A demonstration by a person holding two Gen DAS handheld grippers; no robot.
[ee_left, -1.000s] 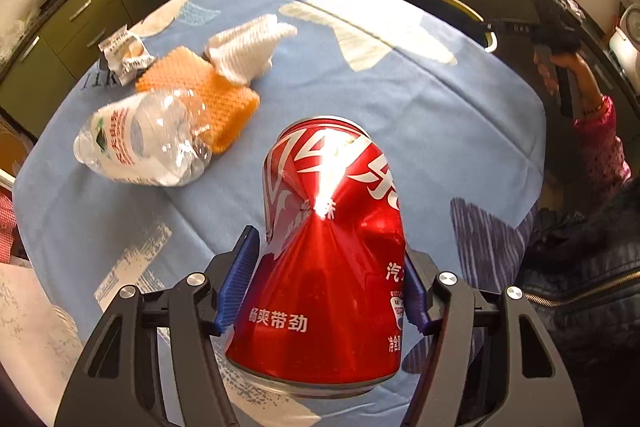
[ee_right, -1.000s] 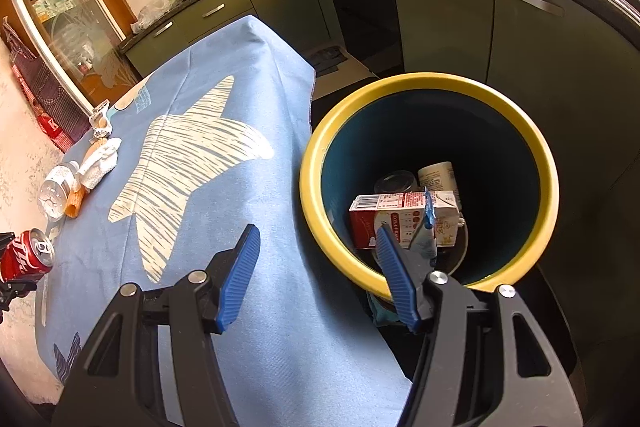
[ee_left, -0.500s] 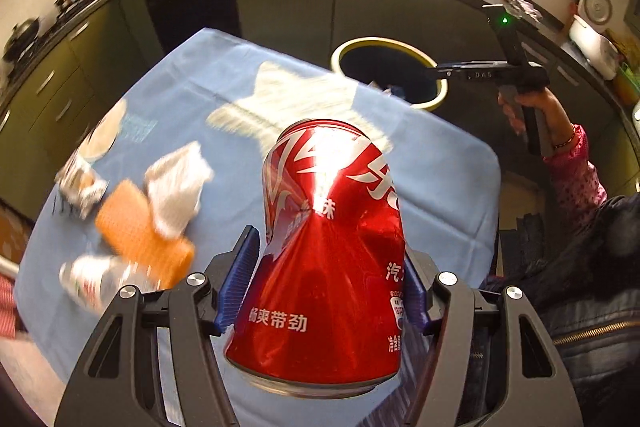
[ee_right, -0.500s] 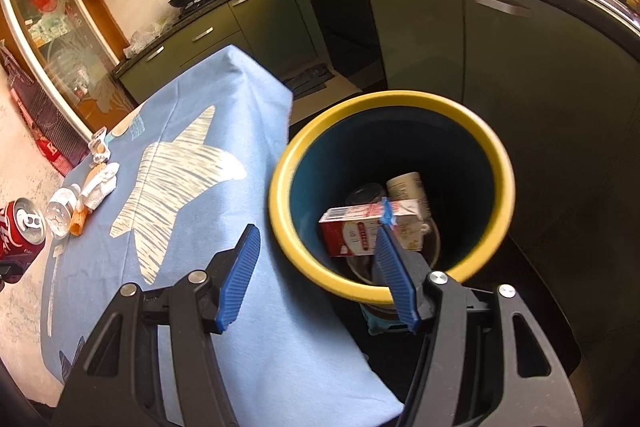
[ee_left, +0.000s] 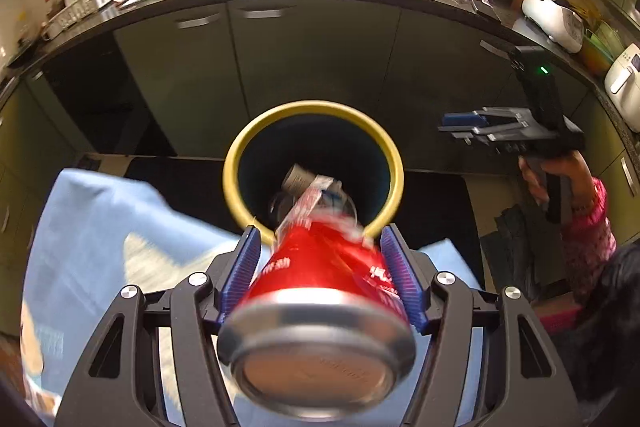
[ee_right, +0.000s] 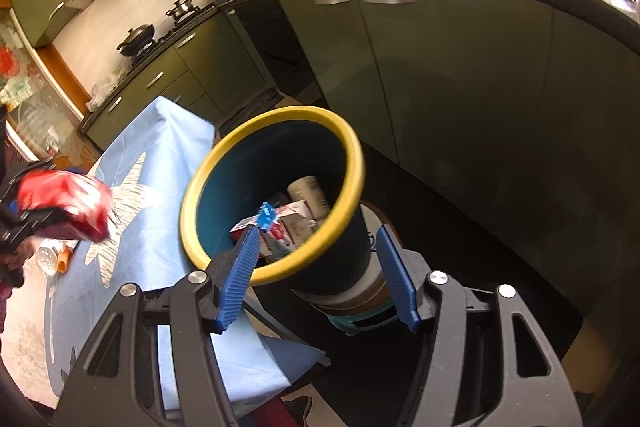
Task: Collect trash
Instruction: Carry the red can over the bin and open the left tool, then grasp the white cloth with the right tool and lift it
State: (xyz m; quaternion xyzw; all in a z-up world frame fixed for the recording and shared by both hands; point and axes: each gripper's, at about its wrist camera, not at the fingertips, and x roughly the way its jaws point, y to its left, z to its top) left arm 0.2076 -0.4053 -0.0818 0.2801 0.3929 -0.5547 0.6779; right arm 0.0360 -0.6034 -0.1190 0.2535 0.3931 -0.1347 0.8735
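Left tool (ee_left: pixel 320 259): pinching dented red can (ee_left: pixel 320 291), tipped toward yellow-rimmed bin (ee_left: pixel 236 155) | Right tool (ee_right: pixel 316 267): spread, empty, near bin | Bin: beyond blue tabletop (ee_left: pixel 88 227), holding carton (ee_right: pixel 292 223)

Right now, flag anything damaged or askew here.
The red can held in the left gripper is dented, its body creased inward. The yellow-rimmed bin appears tilted in the right wrist view, possibly only lens distortion. Nothing looks spilled.
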